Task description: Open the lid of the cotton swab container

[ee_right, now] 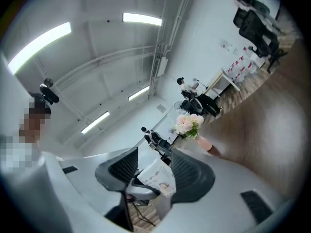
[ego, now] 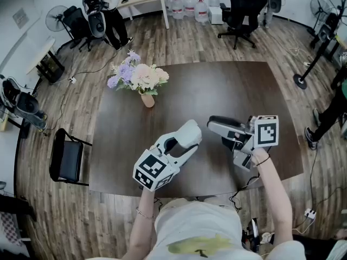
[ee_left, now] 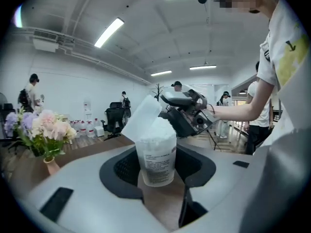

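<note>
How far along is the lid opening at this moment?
Done: the lid stands flipped up, cotton swabs exposed. In hand: the left tool grips the cotton swab container; the right tool is open, facing it. Left: nothing apparent.

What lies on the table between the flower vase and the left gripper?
Nothing. In the head view the dark table is bare between the flower vase and the left gripper.
</note>
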